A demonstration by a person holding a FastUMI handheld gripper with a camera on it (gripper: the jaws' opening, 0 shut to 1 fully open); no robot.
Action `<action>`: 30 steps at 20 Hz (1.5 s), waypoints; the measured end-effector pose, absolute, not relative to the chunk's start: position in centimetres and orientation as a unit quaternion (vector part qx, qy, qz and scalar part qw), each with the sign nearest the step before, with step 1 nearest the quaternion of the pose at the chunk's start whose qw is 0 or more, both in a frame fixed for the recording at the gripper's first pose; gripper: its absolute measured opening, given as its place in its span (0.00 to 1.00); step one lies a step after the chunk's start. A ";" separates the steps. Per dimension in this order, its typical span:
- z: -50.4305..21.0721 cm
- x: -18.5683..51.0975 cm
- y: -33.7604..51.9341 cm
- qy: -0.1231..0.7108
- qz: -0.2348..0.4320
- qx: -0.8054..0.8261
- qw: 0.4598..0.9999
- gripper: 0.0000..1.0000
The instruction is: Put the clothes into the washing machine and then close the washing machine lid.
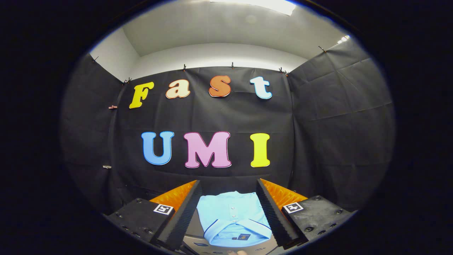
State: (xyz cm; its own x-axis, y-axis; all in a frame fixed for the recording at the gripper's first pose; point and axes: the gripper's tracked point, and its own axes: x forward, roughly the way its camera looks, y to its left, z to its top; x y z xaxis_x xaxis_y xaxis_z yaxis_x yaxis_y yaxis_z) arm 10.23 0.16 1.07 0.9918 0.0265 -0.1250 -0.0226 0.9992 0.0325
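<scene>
Gripper [229, 186] level, fingers spread around shirt [231, 217]

shirt [231, 219]: light blue, dark-blue trim | wall [336, 124]: black cloth

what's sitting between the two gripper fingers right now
In the gripper view, a folded light blue shirt lies between the open gripper's fingers, apparently untouched by either.

Folded light-blue polo shirt [231, 217], lying flat
</scene>
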 end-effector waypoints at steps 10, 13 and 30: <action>-7.0 21.7 -0.1 0.208 0.000 0.025 0.978 0.97; -11.7 23.9 -0.8 0.272 -0.009 0.018 0.962 0.98; -26.9 26.0 -2.8 0.462 -0.039 -0.008 0.886 0.97</action>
